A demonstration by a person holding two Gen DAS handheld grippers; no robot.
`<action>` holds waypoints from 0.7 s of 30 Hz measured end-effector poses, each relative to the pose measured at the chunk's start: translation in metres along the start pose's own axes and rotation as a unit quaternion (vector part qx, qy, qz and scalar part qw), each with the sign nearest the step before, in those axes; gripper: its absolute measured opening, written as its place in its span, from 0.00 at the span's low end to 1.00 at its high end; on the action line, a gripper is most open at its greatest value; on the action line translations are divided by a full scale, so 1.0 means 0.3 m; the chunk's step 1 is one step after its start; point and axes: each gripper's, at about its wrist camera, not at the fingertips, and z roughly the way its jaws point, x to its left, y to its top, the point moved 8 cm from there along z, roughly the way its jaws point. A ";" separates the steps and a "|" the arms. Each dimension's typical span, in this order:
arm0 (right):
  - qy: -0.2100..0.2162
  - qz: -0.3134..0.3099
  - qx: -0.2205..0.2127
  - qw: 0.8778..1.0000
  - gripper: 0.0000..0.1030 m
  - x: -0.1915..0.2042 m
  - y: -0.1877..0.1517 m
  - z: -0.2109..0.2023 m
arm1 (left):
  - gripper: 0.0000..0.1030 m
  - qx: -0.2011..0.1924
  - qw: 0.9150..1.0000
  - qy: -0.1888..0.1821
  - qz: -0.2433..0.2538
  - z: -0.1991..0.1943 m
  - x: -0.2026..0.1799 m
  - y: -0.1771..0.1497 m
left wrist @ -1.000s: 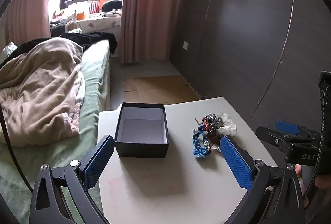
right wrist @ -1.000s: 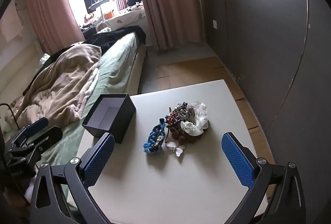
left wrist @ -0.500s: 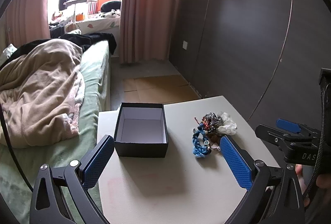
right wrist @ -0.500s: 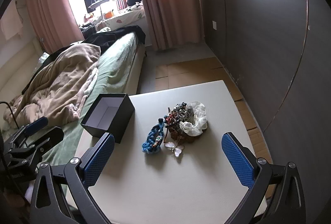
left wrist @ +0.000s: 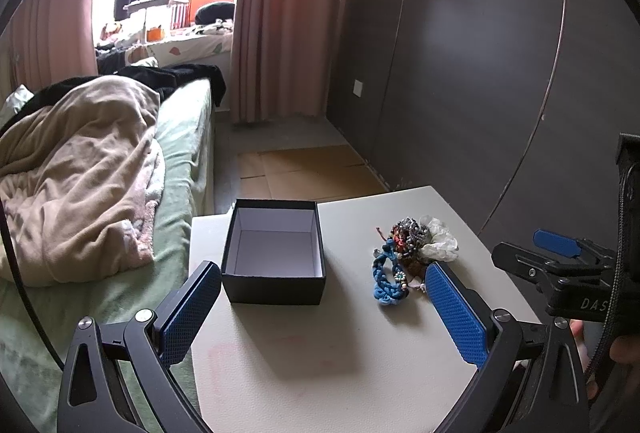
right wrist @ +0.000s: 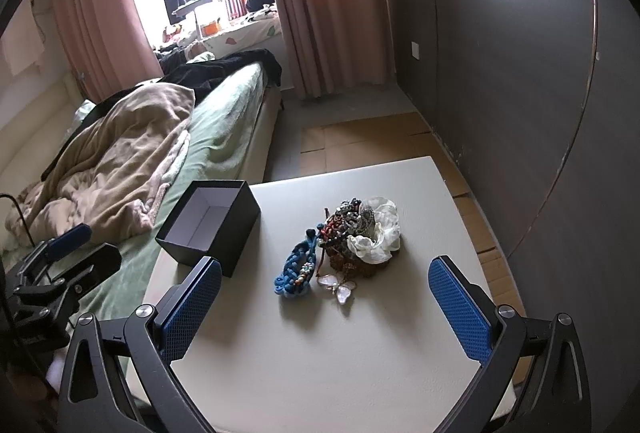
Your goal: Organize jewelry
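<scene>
An open black box [left wrist: 274,251] [right wrist: 210,227] with a white, bare inside stands at the left of the small white table [left wrist: 320,353] [right wrist: 360,345]. To its right lies a pile of jewelry [left wrist: 410,245] [right wrist: 352,237]: a blue braided bracelet [left wrist: 388,279] [right wrist: 296,271], dark beaded strands, a white scrunchie [right wrist: 378,231] and a pearly butterfly piece [right wrist: 340,289]. My left gripper [left wrist: 322,307] hovers open over the near table, short of the box. My right gripper [right wrist: 324,303] hovers open before the pile, holding nothing.
A bed [left wrist: 176,153] with a beige blanket [left wrist: 80,169] borders the table's left side. A dark wall [left wrist: 480,73] runs along the right. Brown cardboard [left wrist: 304,173] covers the floor beyond the table. Pink curtains [left wrist: 288,13] and a window lie far back.
Both views have shifted slightly; the table's things sit a touch lower and closer in the frames. Box and jewelry have not moved on the table. Both grippers stay open.
</scene>
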 end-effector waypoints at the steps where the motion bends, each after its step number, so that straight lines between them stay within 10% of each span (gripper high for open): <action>1: 0.000 0.000 0.000 1.000 1.00 -0.002 0.000 0.001 | 0.99 0.000 1.000 0.000 0.000 0.000 0.000 0.000; 21: -0.003 -0.003 -0.003 1.000 1.00 0.000 0.000 0.000 | 0.99 0.001 1.000 0.002 -0.004 0.002 0.009 -0.003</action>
